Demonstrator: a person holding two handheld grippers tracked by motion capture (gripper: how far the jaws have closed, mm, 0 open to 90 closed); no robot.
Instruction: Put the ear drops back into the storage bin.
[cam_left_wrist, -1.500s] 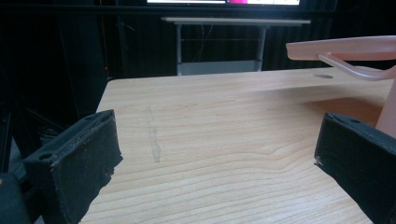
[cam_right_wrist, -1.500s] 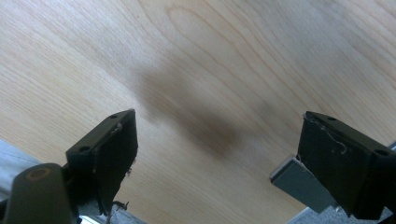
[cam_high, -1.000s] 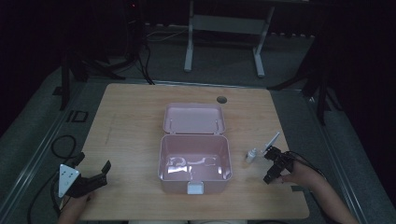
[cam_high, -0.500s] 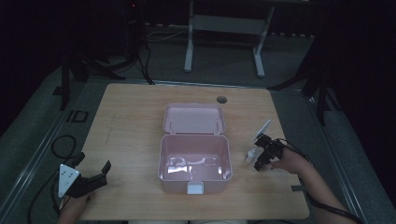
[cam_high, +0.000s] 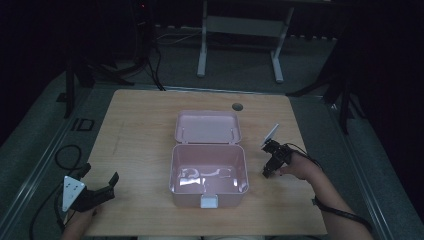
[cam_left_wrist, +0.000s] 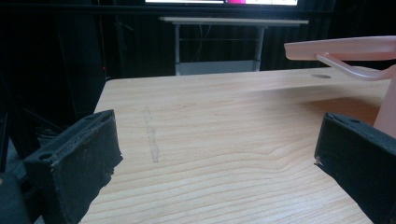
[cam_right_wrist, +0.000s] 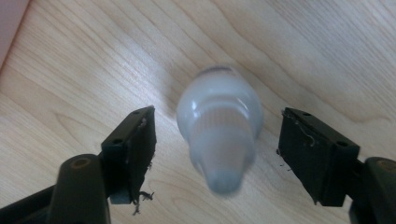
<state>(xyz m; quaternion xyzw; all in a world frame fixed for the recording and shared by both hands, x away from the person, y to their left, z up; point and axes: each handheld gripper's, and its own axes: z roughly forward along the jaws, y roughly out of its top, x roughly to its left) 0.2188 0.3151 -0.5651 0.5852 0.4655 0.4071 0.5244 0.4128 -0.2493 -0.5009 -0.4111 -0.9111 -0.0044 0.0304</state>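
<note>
Right of the pink box (cam_high: 209, 172), right claw (cam_right_wrist: 217, 140) spread around small white bottle (cam_right_wrist: 219, 126), pre-grasp; left claw (cam_left_wrist: 210, 168) spread, idle on desk (cam_high: 140, 130).

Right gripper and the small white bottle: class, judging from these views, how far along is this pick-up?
Done: the pink box sits with its lid open, and the right gripper is lowered with open jaws either side of the small white bottle. In hand: nothing gripped yet. Left: closing on the bottle and lifting it. The left gripper rests open, apart from the box.

I am working in a dim lab: bare wooden table (cam_high: 140, 135), trailing floor cables (cam_high: 150, 55), metal stand legs (cam_high: 202, 45) behind.
</note>
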